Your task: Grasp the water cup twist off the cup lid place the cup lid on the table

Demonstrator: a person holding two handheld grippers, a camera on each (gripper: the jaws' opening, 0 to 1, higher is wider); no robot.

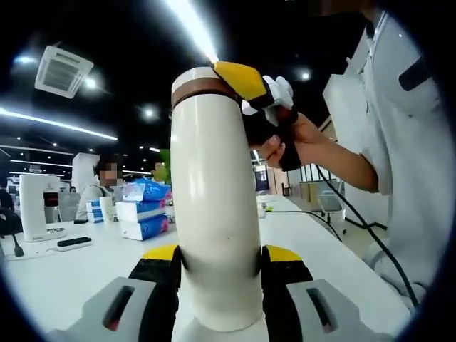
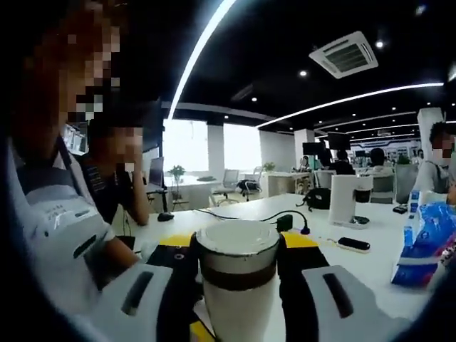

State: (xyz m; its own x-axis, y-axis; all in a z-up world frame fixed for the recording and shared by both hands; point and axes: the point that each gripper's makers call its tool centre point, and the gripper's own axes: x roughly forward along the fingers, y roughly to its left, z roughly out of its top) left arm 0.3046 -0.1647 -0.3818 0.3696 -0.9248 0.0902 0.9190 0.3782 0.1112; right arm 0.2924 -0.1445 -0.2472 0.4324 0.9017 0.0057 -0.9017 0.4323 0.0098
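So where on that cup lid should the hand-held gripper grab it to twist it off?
On the lid's round side wall, above the brown band, jaws on opposite sides, coming in level. The right hand-held gripper already sits there, while the left hand-held gripper clamps the cup body upright.

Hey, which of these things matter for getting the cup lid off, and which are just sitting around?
For the job: water cup, cup lid, left gripper, right gripper, table.
Lying about: tissue packs, white appliance, black remote, black cable.
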